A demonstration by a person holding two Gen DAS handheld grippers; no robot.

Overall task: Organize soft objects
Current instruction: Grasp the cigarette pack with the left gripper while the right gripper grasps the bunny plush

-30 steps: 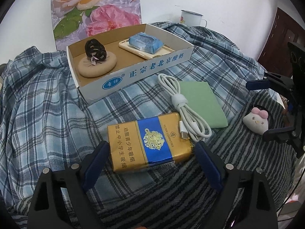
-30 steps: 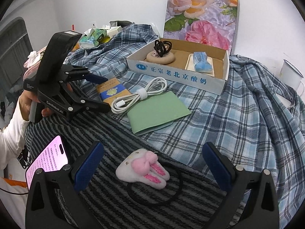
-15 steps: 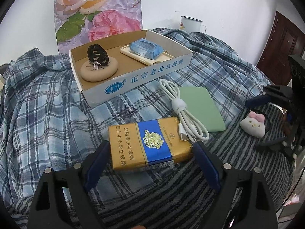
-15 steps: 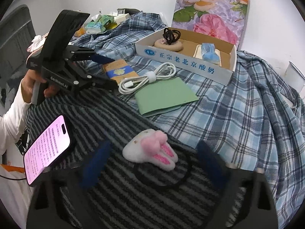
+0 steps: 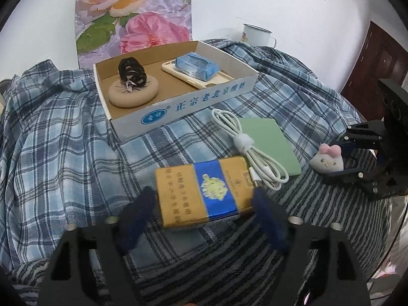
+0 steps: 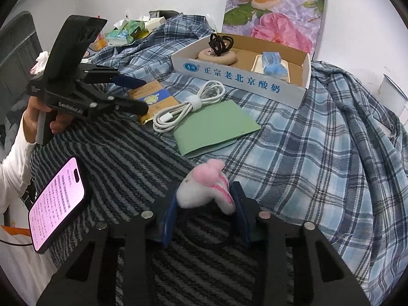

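Through my left wrist camera, my left gripper [image 5: 204, 204] sits at six o'clock with its blue pads [image 5: 139, 210] spread wide on either side of the yellow-and-blue cigarette pack [image 5: 204, 191]; both pads look blurred, and I cannot tell whether they touch the pack's ends. The pack lies on the blue plaid cloth [image 5: 63, 140]. At about one o'clock from it lie the coiled white cable [image 5: 248, 148] and, just beside that, the green card [image 5: 270, 140]. The open cardboard box [image 5: 178, 107] stands at twelve o'clock, holding a tan round pad [image 5: 134, 93] with a black hair tie [image 5: 132, 72] on top, plus a blue tissue pack [image 5: 196, 63] resting on a cream phone case [image 5: 193, 81]. At three o'clock my right gripper [image 5: 341, 159] is closed around the plush bunny hair tie [image 5: 327, 159] on the dark striped cloth [image 5: 318, 199].

Through my right wrist camera, my right gripper [image 6: 205, 204] at six o'clock is closing, and its pads [image 6: 169, 214] already press both sides of the white-and-pink bunny [image 6: 204, 191], whose black elastic loop lies underneath on the striped cloth [image 6: 127, 158]. At ten o'clock a hand [image 6: 38, 114] in a white sleeve holds my left gripper [image 6: 140, 94], its fingers apart over the cigarette pack [image 6: 153, 97]. A lit phone [image 6: 57, 204] sits at eight o'clock. The cable [image 6: 188, 107] and green card [image 6: 216, 127] lie toward twelve o'clock, with the box [image 6: 242, 81] beyond them.
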